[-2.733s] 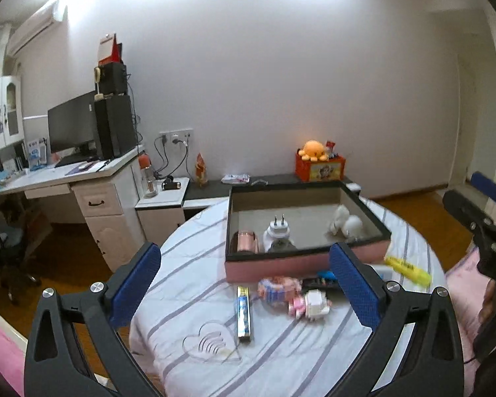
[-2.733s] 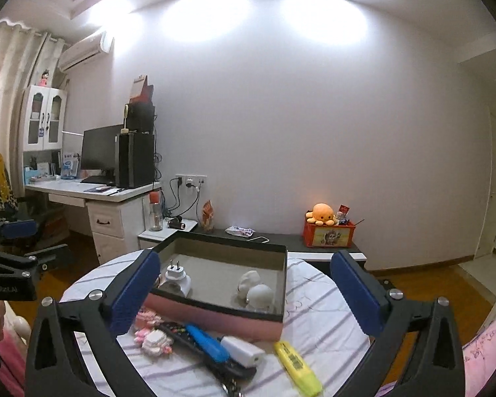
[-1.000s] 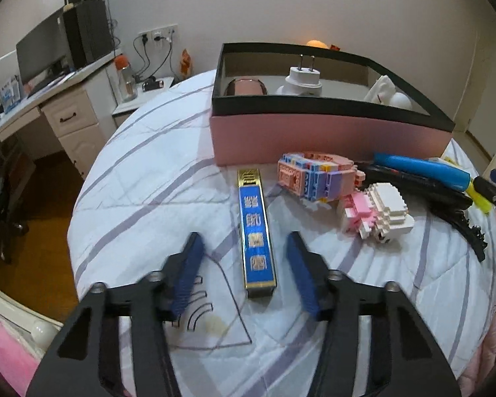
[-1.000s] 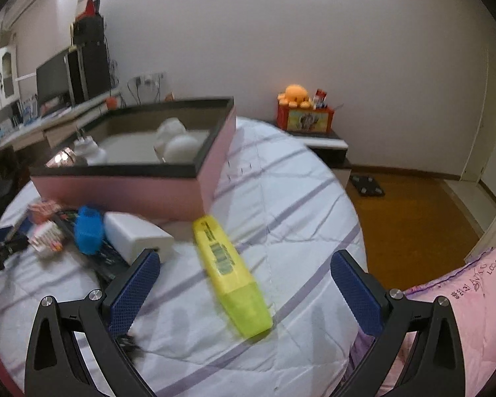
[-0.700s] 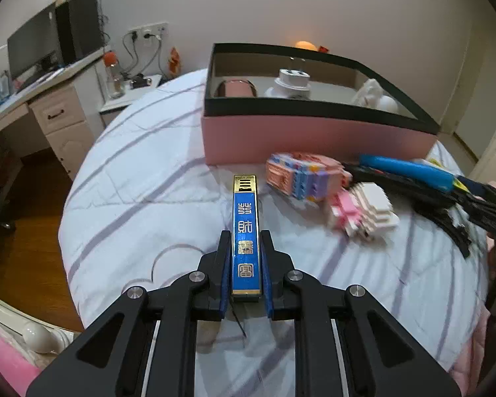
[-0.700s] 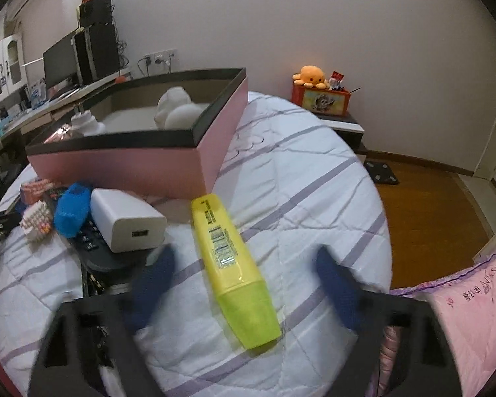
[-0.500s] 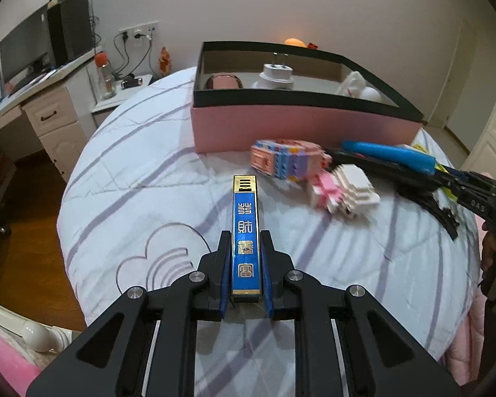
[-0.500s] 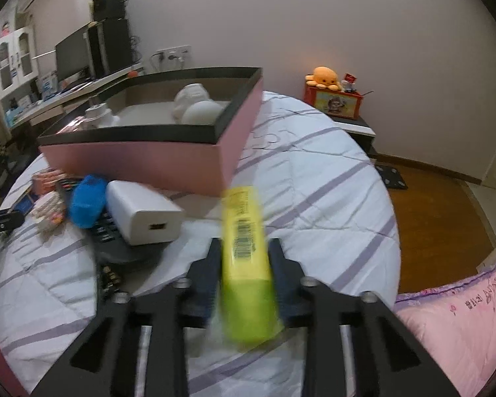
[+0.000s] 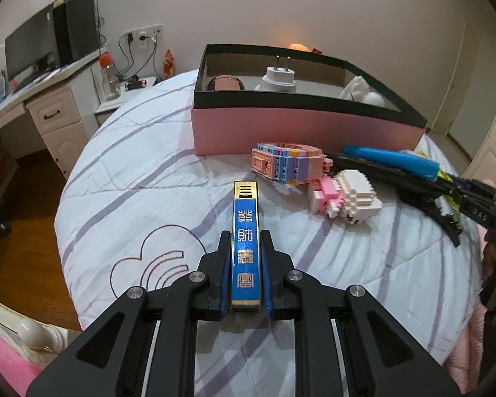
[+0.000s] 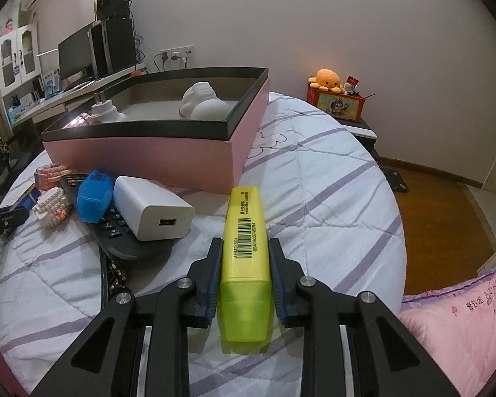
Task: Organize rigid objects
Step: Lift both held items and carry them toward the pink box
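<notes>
Blue gold-ended lighter (image 9: 245,231) (gold characters) and barcoded yellow highlighter (image 10: 244,241).

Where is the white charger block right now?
In the right wrist view, the white charger block lies left of centre on the black remote, between the blue case and yellow highlighter.

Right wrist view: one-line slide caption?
Right tool shut on a yellow plastic highlighter above the striped quilt, pink open box ahead.

Yellow highlighter (image 10: 244,248) barcode label "AHM21501", "6947503745264", right gripper (image 9: 476,213) "DAS"
</notes>
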The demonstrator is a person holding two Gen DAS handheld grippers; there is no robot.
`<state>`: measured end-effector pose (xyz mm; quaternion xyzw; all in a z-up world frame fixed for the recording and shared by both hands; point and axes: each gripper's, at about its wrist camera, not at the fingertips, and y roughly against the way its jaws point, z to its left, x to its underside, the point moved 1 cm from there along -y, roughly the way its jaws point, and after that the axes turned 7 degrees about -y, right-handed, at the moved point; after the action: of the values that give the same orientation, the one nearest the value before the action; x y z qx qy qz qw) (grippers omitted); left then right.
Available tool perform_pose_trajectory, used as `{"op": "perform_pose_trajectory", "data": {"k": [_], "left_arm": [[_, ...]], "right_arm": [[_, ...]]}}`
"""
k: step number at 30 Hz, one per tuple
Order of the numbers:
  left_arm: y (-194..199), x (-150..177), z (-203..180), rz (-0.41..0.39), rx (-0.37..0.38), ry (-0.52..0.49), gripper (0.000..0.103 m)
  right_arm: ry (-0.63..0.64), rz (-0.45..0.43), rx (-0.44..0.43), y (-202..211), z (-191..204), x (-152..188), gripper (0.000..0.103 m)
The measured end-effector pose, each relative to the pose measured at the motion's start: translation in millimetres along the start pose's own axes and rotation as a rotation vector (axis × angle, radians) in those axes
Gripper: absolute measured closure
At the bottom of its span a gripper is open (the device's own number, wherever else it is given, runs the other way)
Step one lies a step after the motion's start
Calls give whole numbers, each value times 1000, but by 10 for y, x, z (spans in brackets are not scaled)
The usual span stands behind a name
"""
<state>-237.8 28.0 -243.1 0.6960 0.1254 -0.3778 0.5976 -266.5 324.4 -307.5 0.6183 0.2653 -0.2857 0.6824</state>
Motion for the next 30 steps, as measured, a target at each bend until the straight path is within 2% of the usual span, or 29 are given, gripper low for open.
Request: {"op": "perform_pose_trajectory", "data": {"k": [8,12,15,19,22,26,30], "left_arm": [[289,-15,-13,-55,4,-3,88],[557,-86,-62,-117,-15,-29,88],[779,-145,-119,-169,-60,-58,88],[1069,-236,-176,-247,-86,-72,88],[1259,-345,-209,-296,-103,-78,88],[1506,-505,-228,-367,-149,-57,88],[1573,-580,-230,-402,-140,-51,88]], "right_arm": [[-50,-51,-73,292,38,-53,76],[-45,-103,-103,509,149,-121,76],[-21,-152,-126,699,286,-192,76],[10,-234,-195,1017,501,-300,76],[62,-313,-211,1277,717,-393,76],[101,-362,-238,1443,911,-494,76],[118,-375,-259,1468,1011,-569,76]]}}
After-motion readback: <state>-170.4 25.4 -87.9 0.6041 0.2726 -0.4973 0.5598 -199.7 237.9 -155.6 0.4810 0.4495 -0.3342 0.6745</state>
